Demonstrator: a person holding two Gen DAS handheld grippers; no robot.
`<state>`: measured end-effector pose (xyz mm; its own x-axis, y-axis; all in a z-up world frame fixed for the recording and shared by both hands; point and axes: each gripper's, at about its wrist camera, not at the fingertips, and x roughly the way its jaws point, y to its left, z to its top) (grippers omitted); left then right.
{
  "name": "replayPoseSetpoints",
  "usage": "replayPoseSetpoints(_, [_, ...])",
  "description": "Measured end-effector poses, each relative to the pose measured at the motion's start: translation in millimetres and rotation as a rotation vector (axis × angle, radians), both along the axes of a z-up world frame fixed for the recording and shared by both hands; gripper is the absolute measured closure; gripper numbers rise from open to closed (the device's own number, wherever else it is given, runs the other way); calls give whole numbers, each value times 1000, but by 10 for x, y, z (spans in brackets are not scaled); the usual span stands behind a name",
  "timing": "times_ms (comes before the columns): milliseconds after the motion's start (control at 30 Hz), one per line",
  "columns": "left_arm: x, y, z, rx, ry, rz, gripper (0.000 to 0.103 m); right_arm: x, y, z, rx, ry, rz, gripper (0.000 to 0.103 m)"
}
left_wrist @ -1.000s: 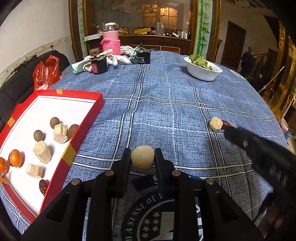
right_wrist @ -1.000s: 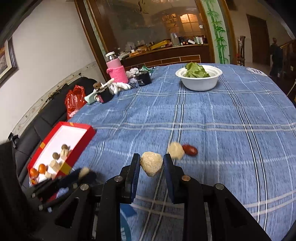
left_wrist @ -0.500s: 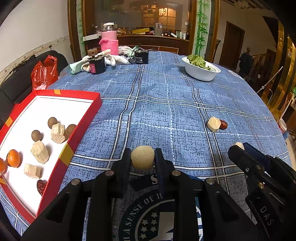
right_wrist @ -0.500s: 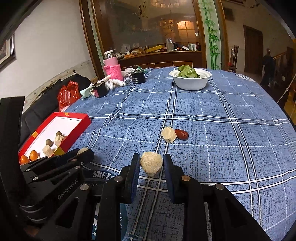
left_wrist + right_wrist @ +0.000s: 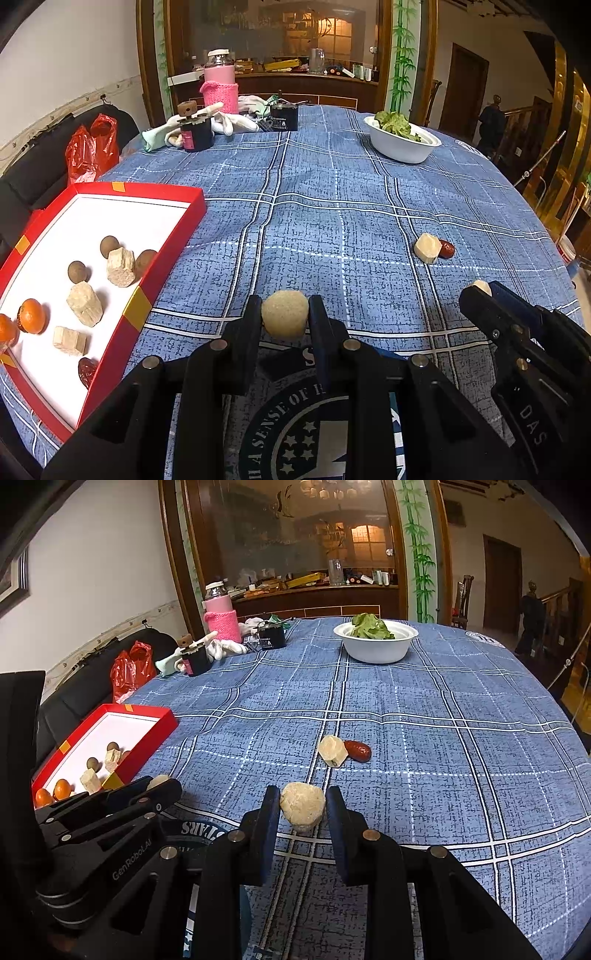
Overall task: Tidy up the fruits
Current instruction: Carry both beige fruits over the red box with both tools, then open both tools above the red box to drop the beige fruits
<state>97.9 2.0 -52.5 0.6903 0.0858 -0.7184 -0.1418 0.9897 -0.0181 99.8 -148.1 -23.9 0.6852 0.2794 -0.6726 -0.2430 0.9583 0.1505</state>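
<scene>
My left gripper is shut on a round beige fruit piece above the blue checked tablecloth, just right of the red tray. The tray holds several brown balls, pale chunks, two orange fruits and a red date. My right gripper is shut on a pale lumpy fruit chunk. A loose pale chunk and a red date lie on the cloth ahead of it. The right gripper also shows in the left wrist view, and the left gripper in the right wrist view.
A white bowl of greens stands at the far right. A pink-sleeved bottle, a dark jar, white gloves and a black box stand at the far edge. A red bag lies on a black sofa, left.
My right gripper has pulled back toward me and away from the loose chunk and date, with its chunk held. My left gripper has stayed almost still with its piece.
</scene>
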Motion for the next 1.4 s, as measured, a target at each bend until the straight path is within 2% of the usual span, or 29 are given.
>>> replayPoseSetpoints(367, [-104,40,72,19,-28,12,81,1,5,8,-11,-4,-11,77])
replayPoseSetpoints(567, [-338,584,462,-29,-134,120,80,-50,88,37,-8,-3,20,77])
replayPoseSetpoints(700, [-449,1052,549,-18,-152,234,80,-75,402,110,17,-6,109,77])
replayPoseSetpoints(867, [-526,1665,410,-29,-101,390,80,-22,1036,277,51,-30,262,77])
replayPoseSetpoints(967, [-550,1909,308,-42,-78,436,80,-23,1439,360,62,-41,348,77])
replayPoseSetpoints(1133, [-611,2046,253,-56,-76,431,80,42,2011,357,83,-17,456,77])
replayPoseSetpoints(1400, [-628,2090,103,-76,-35,387,80,61,2392,153,60,27,528,78])
